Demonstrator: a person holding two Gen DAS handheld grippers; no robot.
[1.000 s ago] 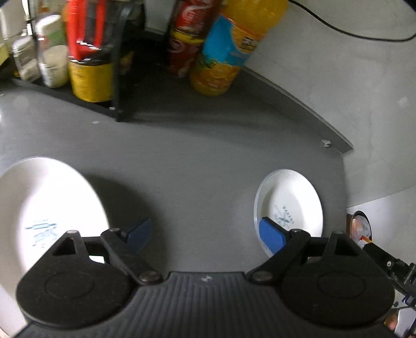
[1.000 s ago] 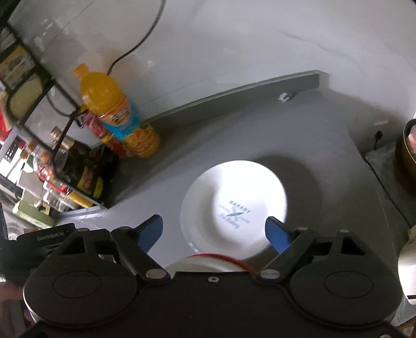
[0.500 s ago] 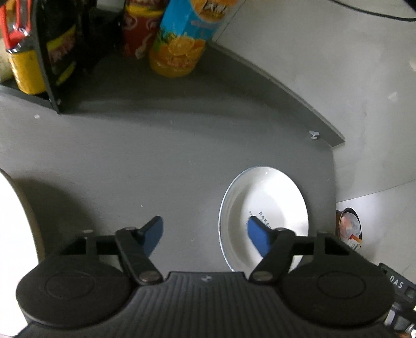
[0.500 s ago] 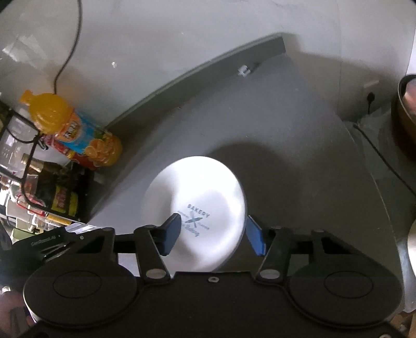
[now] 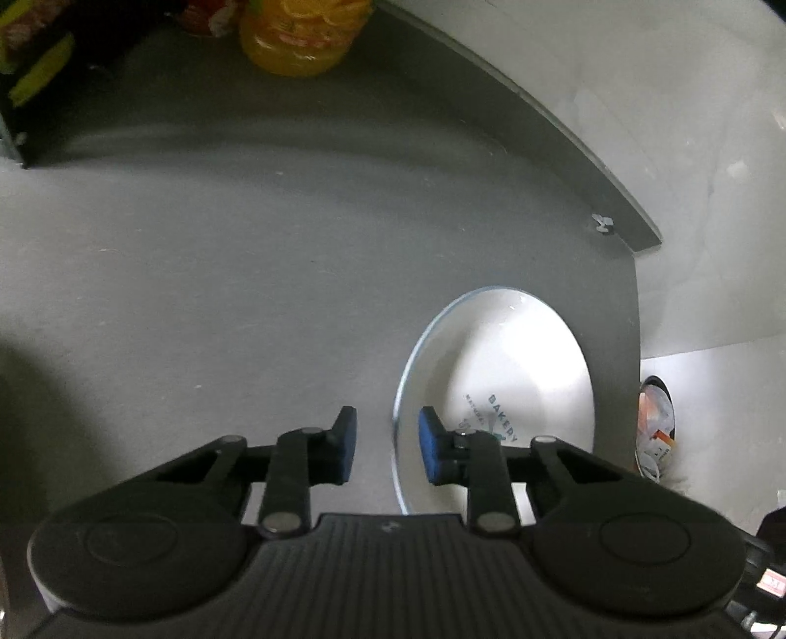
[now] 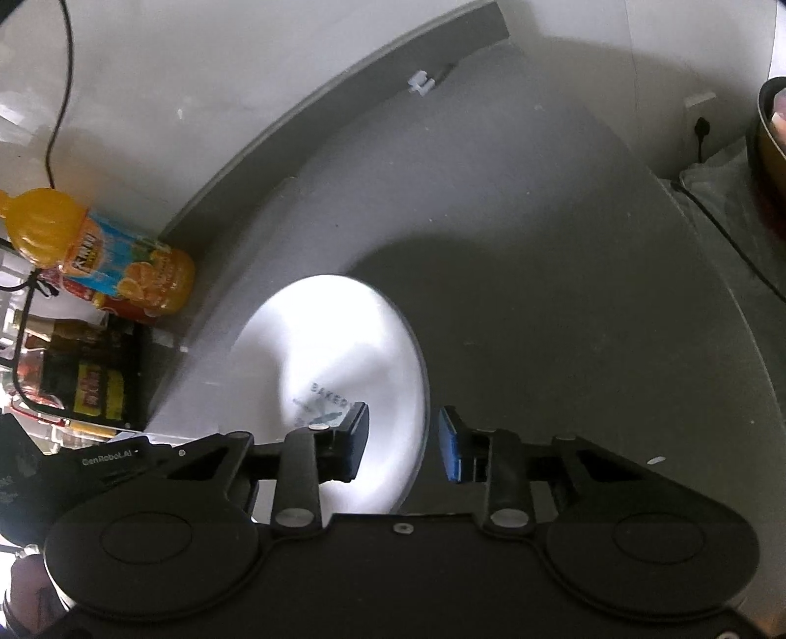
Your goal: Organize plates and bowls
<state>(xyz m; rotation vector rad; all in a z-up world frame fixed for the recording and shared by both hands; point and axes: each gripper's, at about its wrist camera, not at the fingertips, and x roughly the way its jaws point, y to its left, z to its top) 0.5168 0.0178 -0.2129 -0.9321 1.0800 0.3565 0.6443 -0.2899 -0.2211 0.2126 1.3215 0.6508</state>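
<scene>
in the left wrist view the left gripper (image 5: 383, 450) has been swung to the right and carried forward since a second ago: the big white plate once at the left edge is gone from frame, and the white "bakery" plate (image 5: 511, 378) has grown much larger. the blue pads have been drawn in from wide apart to a narrow gap, and that gap is now set astride the plate's near-left rim, one pad outside on the grey countertop (image 5: 245, 275) side, one over the plate's inside. no pad is seen pressing the rim yet, so nothing is clamped. the orange juice bottle (image 5: 299, 39) is left at the top edge.

in the right wrist view the right gripper (image 6: 404, 442) has likewise been moved in on the same plate (image 6: 339, 354), which has slid from centre frame to the left. its pads have also been narrowed and are straddled over the plate's right rim, apart and not closed on it. the juice bottle (image 6: 103, 255) and the cable (image 6: 61, 83) on the wall are kept in sight.

the plate lies flat on the counter, bracketed on opposite edges. a two-sided pinch and lift looks to be what is being set up; a thin, slick rim could slip if the pads are closed too shallow.
</scene>
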